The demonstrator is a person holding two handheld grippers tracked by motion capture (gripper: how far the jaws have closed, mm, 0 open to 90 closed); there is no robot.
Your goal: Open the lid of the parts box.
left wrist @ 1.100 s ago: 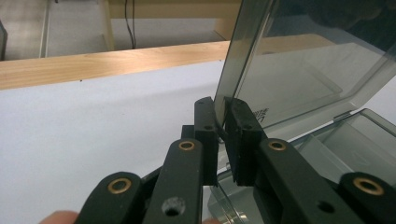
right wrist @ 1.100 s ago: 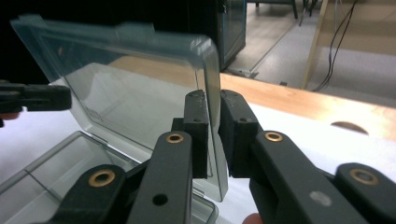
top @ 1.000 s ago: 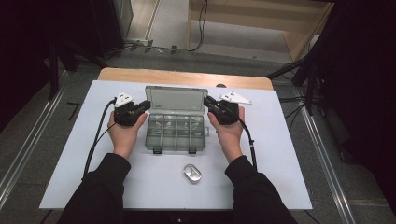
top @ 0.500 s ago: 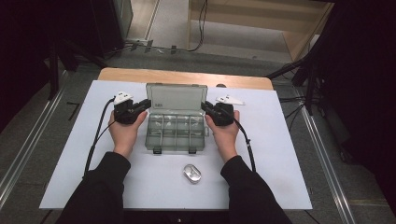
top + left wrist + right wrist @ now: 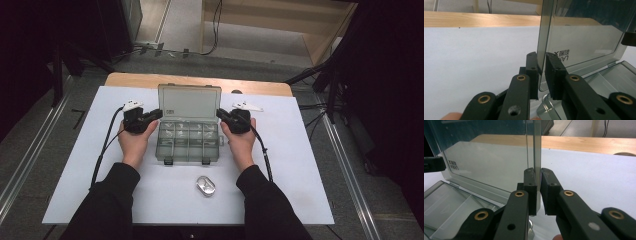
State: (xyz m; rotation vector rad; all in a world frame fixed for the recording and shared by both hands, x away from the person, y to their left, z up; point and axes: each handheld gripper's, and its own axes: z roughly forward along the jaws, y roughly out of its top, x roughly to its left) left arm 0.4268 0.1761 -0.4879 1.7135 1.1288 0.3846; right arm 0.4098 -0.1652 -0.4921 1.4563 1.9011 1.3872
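Note:
A clear plastic compartment box (image 5: 189, 142) lies on the white table with its lid (image 5: 189, 102) swung up and standing. My left gripper (image 5: 159, 114) clasps the lid's left edge. In the left gripper view the two pads of the left gripper (image 5: 541, 58) press on that smoky edge (image 5: 544, 30). My right gripper (image 5: 219, 113) holds the opposite edge. Its jaws have just been closing, and in the right gripper view the right gripper (image 5: 537, 173) has the lid's thin edge (image 5: 537, 145) between its pads. The compartments (image 5: 446, 202) look bare.
A small silvery oval object (image 5: 205, 185) lies on the white table top (image 5: 300, 165) in front of the box, between the person's forearms. A wooden strip (image 5: 150, 79) runs along the table's far edge. Cables trail from both grippers.
The right hand has come down and in a little against the lid's right edge. The lid's top edge sits slightly farther back. The left hand has stayed put.

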